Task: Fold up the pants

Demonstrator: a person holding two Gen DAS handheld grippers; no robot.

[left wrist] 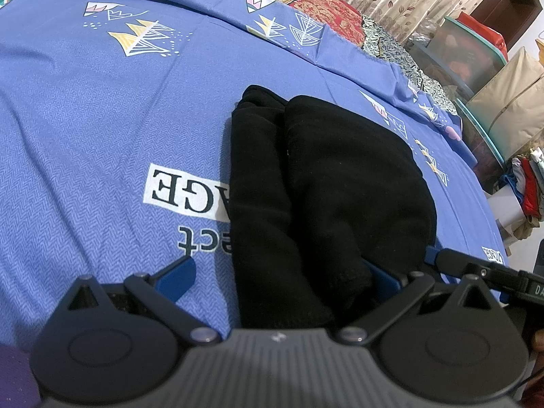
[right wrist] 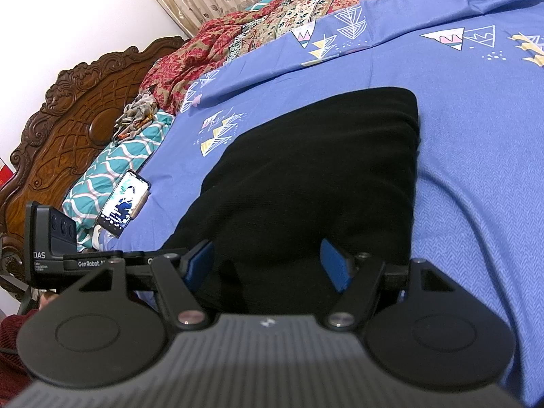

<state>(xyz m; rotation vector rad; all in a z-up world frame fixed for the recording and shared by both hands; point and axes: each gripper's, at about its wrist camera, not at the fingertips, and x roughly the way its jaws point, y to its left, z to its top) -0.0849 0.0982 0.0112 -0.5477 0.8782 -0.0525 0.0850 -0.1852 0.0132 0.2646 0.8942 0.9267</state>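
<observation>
Already the black pants [left wrist: 326, 183] lie as a compact folded bundle on the blue bedsheet [left wrist: 85, 129], near its middle. The left gripper [left wrist: 275, 278] has its blue fingers [left wrist: 176, 278] spread wide, one on each side of the near end of the cloth, and they pinch nothing. The right gripper [right wrist: 268, 265] also stands spread, with its fingers [right wrist: 335, 265] just over the near edge of the bundle, without closing on it.

From here, I judge that some things can go wrong. If one gripper closes on only the top layer, the lift would open the fold again. If a finger goes too deep, it may also catch the sheet and drag it together with the pants. The two grippers sit very near each other, so they could collide. The phone [right wrist: 124, 204] lies well apart, beside a teal pillow [right wrist: 112, 173], so it is not at risk.

Writing on the sheet appears upside down: "GE" in a white box, and "ct" below it. The other gripper's body shows "DAS" and "GenRobot.AI".
</observation>
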